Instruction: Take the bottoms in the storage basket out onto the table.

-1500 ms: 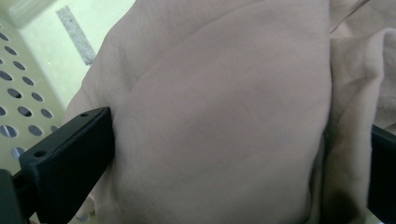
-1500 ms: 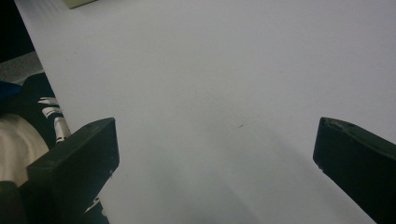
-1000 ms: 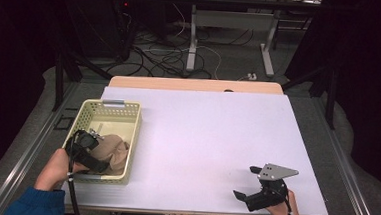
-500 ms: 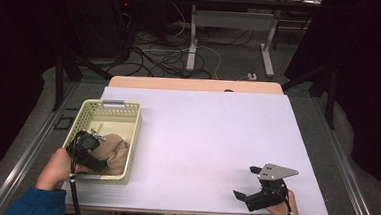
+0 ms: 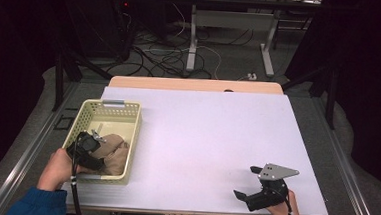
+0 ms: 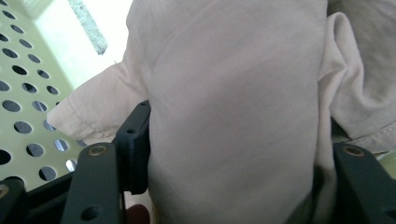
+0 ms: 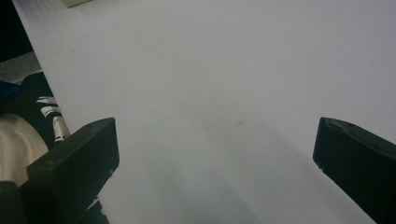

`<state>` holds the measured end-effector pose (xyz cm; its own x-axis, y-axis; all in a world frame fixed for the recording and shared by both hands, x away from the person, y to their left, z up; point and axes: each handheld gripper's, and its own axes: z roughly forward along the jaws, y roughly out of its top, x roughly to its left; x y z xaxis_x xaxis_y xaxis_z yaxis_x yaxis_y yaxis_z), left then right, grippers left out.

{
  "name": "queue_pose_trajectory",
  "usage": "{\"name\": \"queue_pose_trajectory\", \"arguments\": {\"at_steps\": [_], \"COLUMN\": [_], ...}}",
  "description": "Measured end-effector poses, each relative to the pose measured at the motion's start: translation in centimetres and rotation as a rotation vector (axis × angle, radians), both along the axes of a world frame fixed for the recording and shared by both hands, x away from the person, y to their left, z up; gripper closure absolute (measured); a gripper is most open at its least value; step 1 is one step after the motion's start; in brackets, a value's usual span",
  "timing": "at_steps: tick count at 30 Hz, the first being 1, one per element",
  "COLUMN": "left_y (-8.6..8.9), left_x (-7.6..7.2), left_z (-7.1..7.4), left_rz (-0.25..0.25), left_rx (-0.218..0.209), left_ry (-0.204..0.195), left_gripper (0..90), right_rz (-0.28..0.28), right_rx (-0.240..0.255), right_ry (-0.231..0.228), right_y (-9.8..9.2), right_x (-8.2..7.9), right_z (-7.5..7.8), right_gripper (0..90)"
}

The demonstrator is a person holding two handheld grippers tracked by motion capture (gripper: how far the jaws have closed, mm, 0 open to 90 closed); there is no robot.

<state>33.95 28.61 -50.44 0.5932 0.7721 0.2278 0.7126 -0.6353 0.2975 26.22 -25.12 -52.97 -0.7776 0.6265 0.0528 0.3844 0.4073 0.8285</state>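
**A:** What has changed since a moment ago?

**B:** My left claw (image 5: 98,141) has just been closing. A second ago its jaws stood wide over the cloth (image 5: 117,153); now they pinch a thick fold of it between them. Both my hands kept their places.

**A:** Where is the cloth?

**B:** In the basket (image 5: 123,113), at its near end. The basket sits near the bench's (image 5: 217,134) left edge, close to the near left corner. In the left claw view the cloth (image 6: 233,107) bulges up between my two black jaws, one jaw pressed to each side, with the basket's holed wall (image 6: 23,102) off to the left.

**A:** Is the cloth lifted?

**B:** I cannot tell; it lies bunched in the basket, and my left hand (image 5: 57,168) rests at the basket's near left corner.

**A:** And your other claw?

**B:** My right claw (image 5: 250,182) is spread wide with nothing between the jaws, near the bench's near right corner. In its own view there is bare bench (image 7: 224,84) between the jaws.
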Motion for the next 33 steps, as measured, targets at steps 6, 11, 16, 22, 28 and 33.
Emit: {"name": "queue_pose_trajectory", "arguments": {"at_steps": [6, 11, 16, 22, 28, 33], "left_y": [0.2, 0.5, 0.6, 0.9, 1.1, 1.3], "left_x": [-0.1, -0.2, -0.3, -0.5, -0.7, -0.9], "left_z": [0.2, 0.4, 0.6, 0.8, 1.1, 1.3], "left_rz": [-0.003, -0.002, 0.004, 0.002, 0.003, 0.005], "left_rx": [-0.018, -0.035, -0.041, -0.064, -0.084, -0.097], "left_ry": [-0.013, -0.029, -0.048, -0.069, -0.084, -0.092], "left_gripper": [41.1, 40.9, 40.7, 40.8, 41.0, 41.2], "right_rz": [0.001, -0.003, 0.005, -0.001, 0.0, -0.001], "right_rx": [0.0, 0.002, -0.001, 0.004, 0.006, 0.004], "right_ry": [-0.001, 0.005, -0.002, -0.007, -0.006, -0.007], "right_y": [0.0, 0.0, 0.0, 0.0, 0.0, 0.0], "right_x": [0.0, -0.1, 0.0, 0.0, 0.0, 0.0], "right_z": [0.0, 0.0, 0.0, 0.0, 0.0, 0.0], "right_gripper": [0.1, 0.1, 0.1, 0.1, 0.1, 0.1]}}
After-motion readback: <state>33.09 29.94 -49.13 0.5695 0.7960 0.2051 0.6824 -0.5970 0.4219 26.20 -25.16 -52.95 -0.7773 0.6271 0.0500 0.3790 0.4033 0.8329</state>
